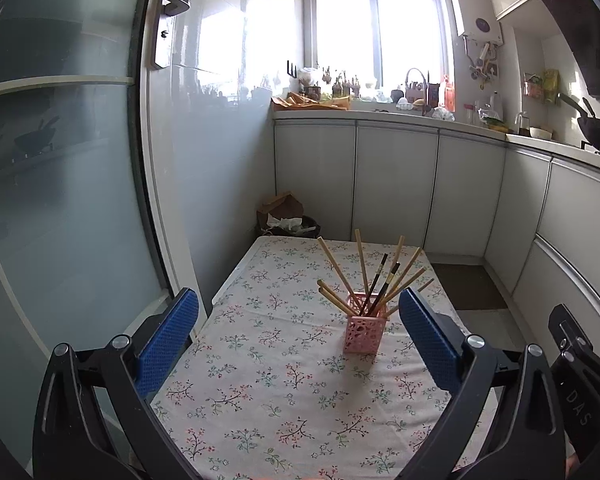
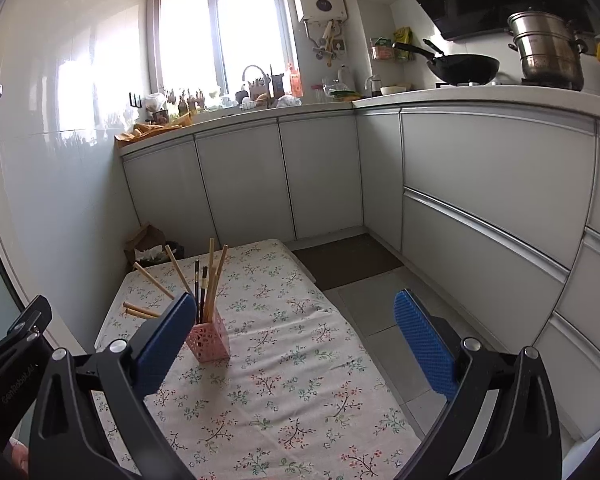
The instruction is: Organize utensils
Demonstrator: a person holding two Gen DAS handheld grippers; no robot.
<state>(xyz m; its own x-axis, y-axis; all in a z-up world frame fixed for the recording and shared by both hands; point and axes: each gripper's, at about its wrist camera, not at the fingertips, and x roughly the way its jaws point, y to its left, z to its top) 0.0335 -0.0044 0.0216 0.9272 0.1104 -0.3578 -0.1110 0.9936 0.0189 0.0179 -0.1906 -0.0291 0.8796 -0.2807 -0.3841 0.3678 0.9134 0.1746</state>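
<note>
Pink lattice holder (image 1: 363, 333) stands upright mid-worktop (image 1: 260, 380) on the floral cloth, chopsticks (image 1: 366, 276) fanned out inside it. Left gripper (image 1: 299, 344) spread wide, nothing between its pads. Right gripper (image 2: 298, 344) likewise spread, empty, holder just beside its left pad (image 2: 166, 344).

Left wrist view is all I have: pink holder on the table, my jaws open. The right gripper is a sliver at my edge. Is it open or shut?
Observer: The right gripper is open, with nothing between its fingers.
Operator: Aimed where?
Observer: At the table, towards its right side; the pink holder sits just beside its left finger.
Operator: Anything on the stove past the wok?
Observer: A stacked steel pot stands right of the wok.
</note>
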